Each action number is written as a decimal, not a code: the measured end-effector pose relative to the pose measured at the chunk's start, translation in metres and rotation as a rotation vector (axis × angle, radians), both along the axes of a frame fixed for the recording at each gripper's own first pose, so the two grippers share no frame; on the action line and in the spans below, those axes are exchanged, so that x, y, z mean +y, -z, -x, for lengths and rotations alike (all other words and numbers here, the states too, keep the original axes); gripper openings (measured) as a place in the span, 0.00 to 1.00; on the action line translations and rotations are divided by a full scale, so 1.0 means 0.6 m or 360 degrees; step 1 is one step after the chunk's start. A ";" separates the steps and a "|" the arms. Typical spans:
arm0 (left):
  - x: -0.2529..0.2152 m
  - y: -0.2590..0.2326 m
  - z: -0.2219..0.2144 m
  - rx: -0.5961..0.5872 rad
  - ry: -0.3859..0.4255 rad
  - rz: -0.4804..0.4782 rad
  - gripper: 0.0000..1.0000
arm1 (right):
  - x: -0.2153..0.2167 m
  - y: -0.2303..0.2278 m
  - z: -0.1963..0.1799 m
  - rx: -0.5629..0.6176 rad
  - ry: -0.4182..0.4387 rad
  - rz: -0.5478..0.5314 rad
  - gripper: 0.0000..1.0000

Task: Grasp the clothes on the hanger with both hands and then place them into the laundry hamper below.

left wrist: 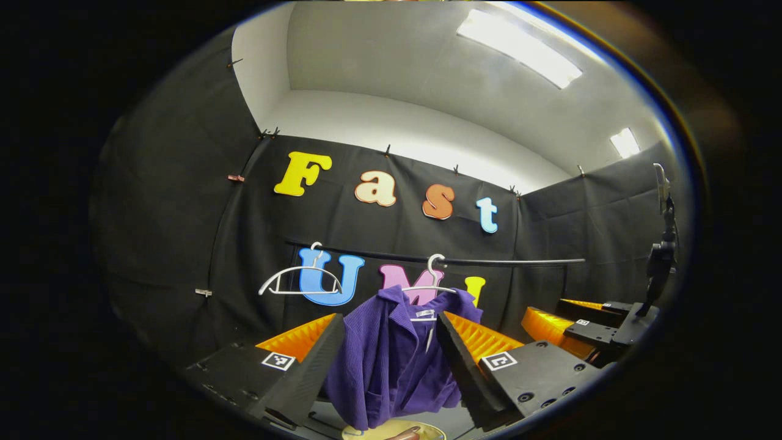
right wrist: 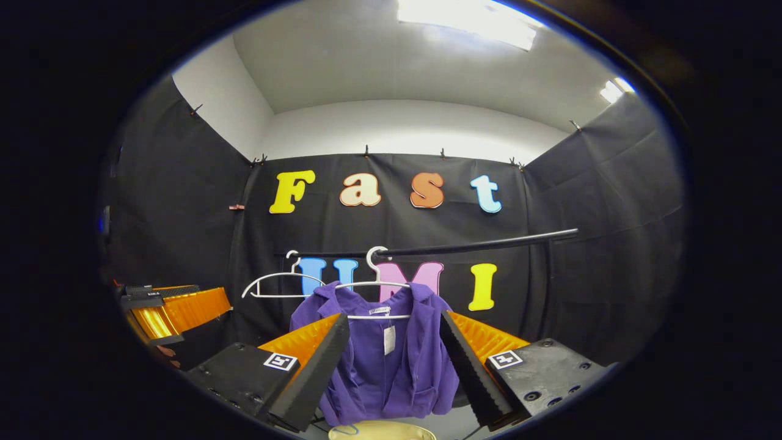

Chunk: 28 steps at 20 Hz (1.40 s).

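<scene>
Both tools (left wrist: 389,360) (right wrist: 394,360) released, purple shirt (right wrist: 379,360) hanging ahead between fingers. Soft, light, floppy; best pinched at shoulders beside hanger (right wrist: 374,287).

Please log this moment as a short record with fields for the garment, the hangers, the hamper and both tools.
garment: purple corduroy shirt hanging on a white hanger, a tag at its collar
spare hanger: empty white hanger beside it on the black rail
hamper: pale yellow rim directly under the shirt
left tool: open, fingers either side of the shirt, not pressing it
right tool: open, shirt framed between its fingers
progress: shirt not yet grasped
</scene>
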<state>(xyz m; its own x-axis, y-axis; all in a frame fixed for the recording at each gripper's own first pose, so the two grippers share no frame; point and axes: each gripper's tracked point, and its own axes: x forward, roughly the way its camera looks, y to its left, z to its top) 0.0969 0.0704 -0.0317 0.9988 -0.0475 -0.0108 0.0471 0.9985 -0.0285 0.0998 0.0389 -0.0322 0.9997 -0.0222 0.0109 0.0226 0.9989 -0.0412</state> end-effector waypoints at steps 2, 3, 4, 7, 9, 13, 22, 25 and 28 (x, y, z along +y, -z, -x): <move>-0.014 0.019 -0.051 -0.0003 -0.0033 0.0000 0.95 | -0.013 0.017 -0.055 -0.0007 -0.0063 -0.0010 0.97; -0.025 0.032 -0.076 0.0002 -0.0042 -0.0009 0.95 | -0.026 0.027 -0.082 -0.0008 -0.0084 -0.0010 0.97; -0.032 0.050 -0.099 0.0014 -0.0054 -0.0029 0.95 | -0.039 0.043 -0.107 0.0011 -0.0096 -0.0015 0.97; -0.052 0.094 -0.155 0.0008 -0.0111 -0.0068 0.95 | -0.077 0.109 -0.182 0.0117 -0.0117 -0.0065 0.97; -0.060 0.117 -0.193 0.0005 -0.0142 -0.0055 0.95 | -0.102 0.148 -0.225 0.0172 -0.0115 -0.0107 0.97; -0.058 0.173 -0.259 0.0091 -0.0217 -0.0101 0.95 | -0.124 0.207 -0.295 0.0240 -0.0144 -0.0165 0.98; -0.041 0.248 -0.352 0.0192 -0.0362 -0.0113 0.95 | -0.115 0.286 -0.386 0.0357 -0.0245 -0.0215 0.97; -0.034 0.257 -0.378 0.0179 -0.0410 -0.0142 0.95 | -0.121 0.296 -0.405 0.0355 -0.0253 -0.0188 0.95; -0.031 0.264 -0.400 0.0184 -0.0422 -0.0159 0.94 | -0.126 0.308 -0.421 0.0373 -0.0259 -0.0195 0.82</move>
